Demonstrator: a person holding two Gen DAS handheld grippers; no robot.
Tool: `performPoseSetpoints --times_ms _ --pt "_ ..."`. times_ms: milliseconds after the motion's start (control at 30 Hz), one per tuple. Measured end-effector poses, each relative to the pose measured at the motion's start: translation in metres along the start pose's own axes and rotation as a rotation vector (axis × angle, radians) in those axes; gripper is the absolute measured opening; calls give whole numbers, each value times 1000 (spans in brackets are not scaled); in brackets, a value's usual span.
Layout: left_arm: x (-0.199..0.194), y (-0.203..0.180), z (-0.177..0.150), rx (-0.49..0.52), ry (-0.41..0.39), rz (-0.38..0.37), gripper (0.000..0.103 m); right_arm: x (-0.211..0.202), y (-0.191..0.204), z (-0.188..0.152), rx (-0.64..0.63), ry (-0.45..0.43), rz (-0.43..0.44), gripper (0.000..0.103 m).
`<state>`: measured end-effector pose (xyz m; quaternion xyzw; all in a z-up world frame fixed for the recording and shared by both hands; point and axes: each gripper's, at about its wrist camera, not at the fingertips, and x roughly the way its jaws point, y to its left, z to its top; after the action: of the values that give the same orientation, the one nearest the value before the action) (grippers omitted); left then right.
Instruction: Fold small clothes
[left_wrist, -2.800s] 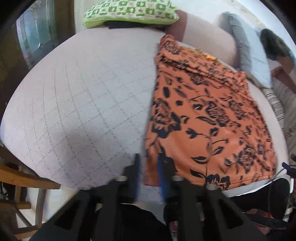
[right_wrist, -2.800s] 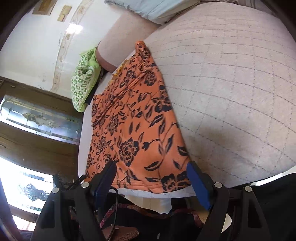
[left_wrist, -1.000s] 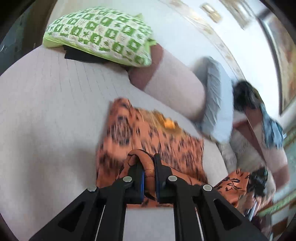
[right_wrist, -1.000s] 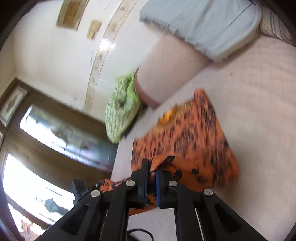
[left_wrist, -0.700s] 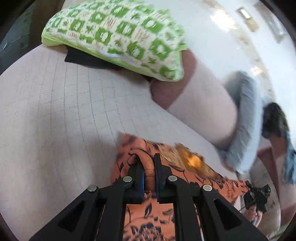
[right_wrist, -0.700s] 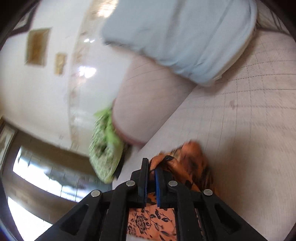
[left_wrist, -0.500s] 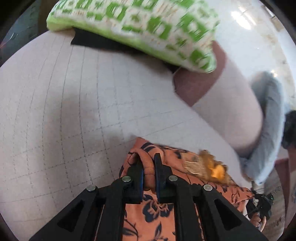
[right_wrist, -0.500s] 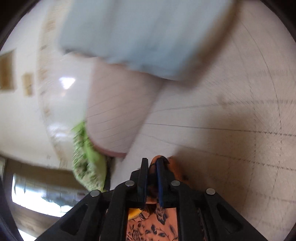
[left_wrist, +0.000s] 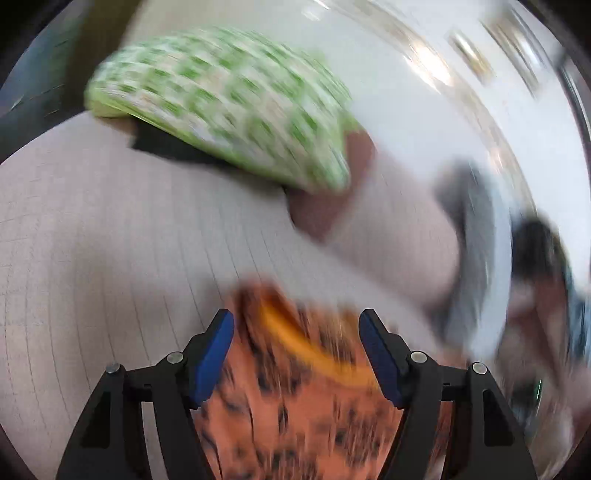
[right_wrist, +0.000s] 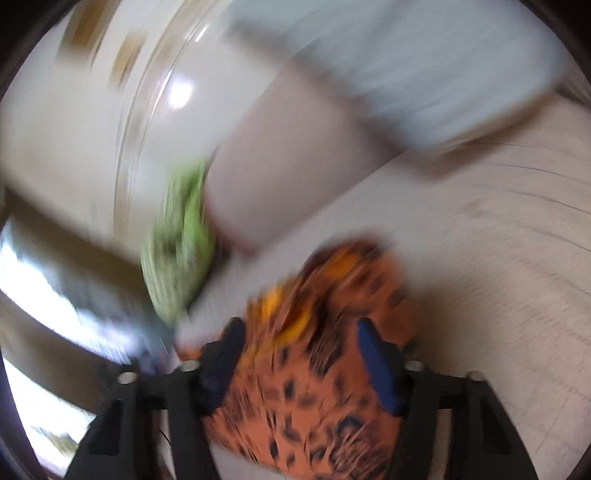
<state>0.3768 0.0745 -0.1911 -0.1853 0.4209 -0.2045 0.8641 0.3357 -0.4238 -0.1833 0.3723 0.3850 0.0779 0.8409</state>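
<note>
Both pairs of fingers have sprung apart since half a second ago, when each was clenched on a hem corner of the orange floral garment (left_wrist: 295, 413). Now my left gripper (left_wrist: 296, 354) and right gripper (right_wrist: 299, 360) are released and hold nothing, with the cloth lying on the bed (left_wrist: 110, 236) below and between their tips. I judge the first fold laid, the near hem carried to the far edge. Heavy blur hides how neatly. I count one garment, two grippers, one green checked pillow (left_wrist: 229, 122), one grey pillow (right_wrist: 417, 70).
</note>
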Motion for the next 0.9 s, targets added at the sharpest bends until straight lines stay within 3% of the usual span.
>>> performPoseSetpoints --times_ms 100,200,300,433,567,633,767,900 --pt "16 -15 -46 127 119 41 71 64 55 -41 -229 188 -130 41" --pt "41 -11 -74 177 205 100 71 120 75 -71 -308 291 -201 37" --pt "56 -4 -71 165 211 114 71 169 90 -68 -380 279 -288 37" --pt "66 -14 -54 178 212 131 71 204 105 -17 -387 161 -345 37" --pt "79 -29 -37 201 206 123 71 179 86 38 -210 -21 -333 37" --pt "94 -40 -27 223 200 126 71 156 81 46 -187 -45 -277 38" --pt "127 -46 -4 202 190 194 71 108 70 14 -231 -6 -271 38" --pt "150 -13 37 -9 167 246 71 62 43 -42 -228 53 -304 38"
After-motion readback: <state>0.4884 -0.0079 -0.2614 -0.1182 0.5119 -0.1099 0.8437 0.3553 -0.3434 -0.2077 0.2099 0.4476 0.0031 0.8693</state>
